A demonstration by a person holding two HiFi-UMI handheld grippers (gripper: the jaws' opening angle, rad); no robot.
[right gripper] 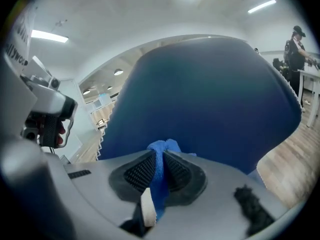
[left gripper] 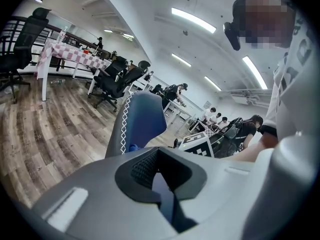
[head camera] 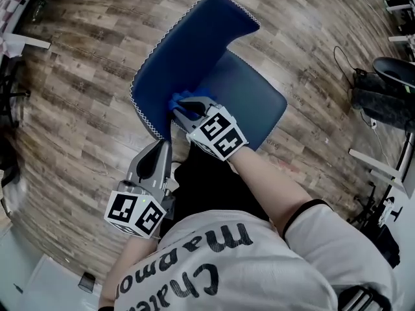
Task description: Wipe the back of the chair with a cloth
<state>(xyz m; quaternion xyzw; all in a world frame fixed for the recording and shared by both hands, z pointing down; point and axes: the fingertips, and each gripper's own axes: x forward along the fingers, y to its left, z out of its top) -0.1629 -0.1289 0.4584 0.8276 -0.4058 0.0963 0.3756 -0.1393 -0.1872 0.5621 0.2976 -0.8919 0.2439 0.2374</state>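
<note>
- Chair (head camera: 194, 57): blue, white zigzag stitching along the edge. It stands on a wood-plank floor (head camera: 78, 96). In the head view the back is at 12 o'clock from the person and the seat (head camera: 256, 102) at 3 o'clock of the back's lower part.
- Right gripper (head camera: 183, 109): fingers (right gripper: 140, 171) pinch a blue cloth (right gripper: 162, 151). A bunch of cloth sticks out past the tips and a white tag lies between the pads.
- Cloth location, head view: low on the chair back, near where back meets seat, apparently pressed against the upholstery. In the right gripper view the back fills the frame just beyond the cloth.
- Left gripper (head camera: 163, 149): at 7 o'clock of the right gripper, with its tips just beside the back's lower edge. Whether they touch it cannot be told.
- Left gripper view: fingers (left gripper: 142, 169) are closed together with only a thin dark slit between them, and they hold nothing. The chair back rises at 12 o'clock.
- Background, left gripper view: black office chairs (left gripper: 117, 79) and a surface with a checked cover (left gripper: 75, 56) at 10 o'clock.
</note>
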